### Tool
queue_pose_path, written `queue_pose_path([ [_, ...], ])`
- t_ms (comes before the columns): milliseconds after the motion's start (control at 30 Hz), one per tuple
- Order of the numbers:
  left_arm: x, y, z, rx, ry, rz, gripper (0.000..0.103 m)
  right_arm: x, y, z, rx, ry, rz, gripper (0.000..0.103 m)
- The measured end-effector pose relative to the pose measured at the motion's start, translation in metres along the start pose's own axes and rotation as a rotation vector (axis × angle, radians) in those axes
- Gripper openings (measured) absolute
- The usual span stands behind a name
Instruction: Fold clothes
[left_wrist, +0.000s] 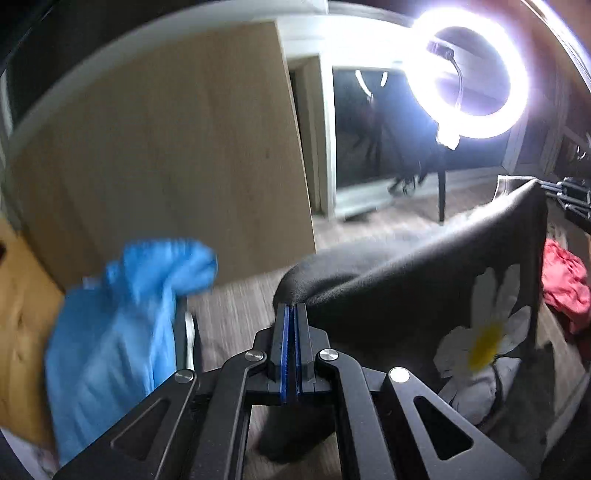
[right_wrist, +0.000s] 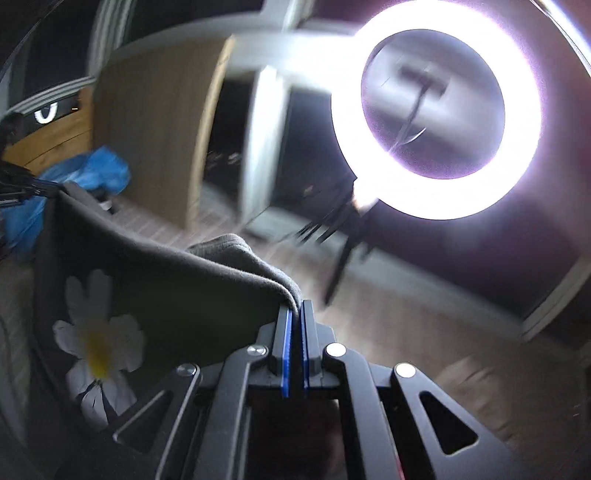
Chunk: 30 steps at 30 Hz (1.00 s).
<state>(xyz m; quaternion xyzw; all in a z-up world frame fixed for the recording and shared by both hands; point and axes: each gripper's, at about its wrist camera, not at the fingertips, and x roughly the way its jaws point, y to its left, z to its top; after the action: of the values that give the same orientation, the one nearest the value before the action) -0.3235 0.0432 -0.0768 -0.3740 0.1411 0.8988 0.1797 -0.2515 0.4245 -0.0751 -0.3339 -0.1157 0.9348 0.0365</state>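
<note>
1. Here we see the left hand-held gripper (left_wrist: 294, 308) pinched tight on one top corner of the black garment (left_wrist: 424, 280), cloth bunched between its blue pads.
2. Our right hand-held gripper (right_wrist: 295, 306) is likewise clamped on the garment's other top corner.
3. The garment hangs stretched between the two, lifted above the wooden floor (left_wrist: 236, 310), its daisy print (left_wrist: 487, 332) facing us.
4. Left of the garment lies a blue cloth (left_wrist: 122, 317); right of it, a red cloth (left_wrist: 565, 288).
5. Beyond the garment glows a ring light (left_wrist: 469, 74).
</note>
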Motion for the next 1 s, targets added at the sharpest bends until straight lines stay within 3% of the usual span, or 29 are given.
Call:
queue_pose_path([
  [100, 0.040, -0.012, 0.027, 0.029, -0.010, 0.063, 0.002, 0.028, -0.009, 0.015, -0.005, 0.002, -0.093, 0.004],
  [167, 0.082, -0.022, 0.034, 0.027, 0.072, 0.085, 0.007, 0.069, -0.011, 0.013, -0.020, 0.099, -0.096, 0.005],
  [233, 0.110, -0.029, 0.031, 0.040, 0.150, 0.100, 0.007, 0.103, -0.010, 0.002, -0.013, 0.230, -0.105, 0.016],
  [267, 0.111, -0.030, 0.028, 0.046, 0.151, 0.096, 0.008, 0.109, -0.010, -0.005, -0.008, 0.265, -0.110, 0.021],
  [333, 0.100, -0.033, 0.017, 0.083, 0.158, 0.081, 0.016, 0.102, -0.010, -0.020, -0.003, 0.273, -0.093, 0.042],
  [400, 0.086, -0.039, 0.004, 0.107, 0.159, 0.062, 0.023, 0.083, -0.015, -0.035, 0.021, 0.277, -0.066, 0.045],
  [500, 0.042, -0.054, -0.026, 0.126, 0.160, -0.088, 0.027, 0.044, -0.026, -0.071, 0.135, 0.310, 0.085, 0.045],
  [567, 0.028, -0.075, -0.053, 0.153, 0.192, -0.172, 0.036, 0.020, -0.020, -0.103, 0.203, 0.349, 0.199, 0.046],
  [700, 0.018, -0.126, -0.085, 0.223, 0.263, -0.278, 0.036, -0.008, 0.003, -0.176, 0.290, 0.458, 0.196, 0.048],
  [800, 0.016, -0.185, -0.086, 0.323, 0.265, -0.379, 0.038, -0.028, 0.014, -0.220, 0.395, 0.505, 0.211, 0.048],
  [933, 0.025, -0.276, -0.076, 0.533, 0.233, -0.454, 0.053, -0.057, 0.021, -0.252, 0.468, 0.512, 0.202, 0.048],
  [1000, 0.033, -0.314, -0.070, 0.613, 0.243, -0.497, 0.053, -0.070, 0.019, -0.261, 0.488, 0.499, 0.190, 0.048],
])
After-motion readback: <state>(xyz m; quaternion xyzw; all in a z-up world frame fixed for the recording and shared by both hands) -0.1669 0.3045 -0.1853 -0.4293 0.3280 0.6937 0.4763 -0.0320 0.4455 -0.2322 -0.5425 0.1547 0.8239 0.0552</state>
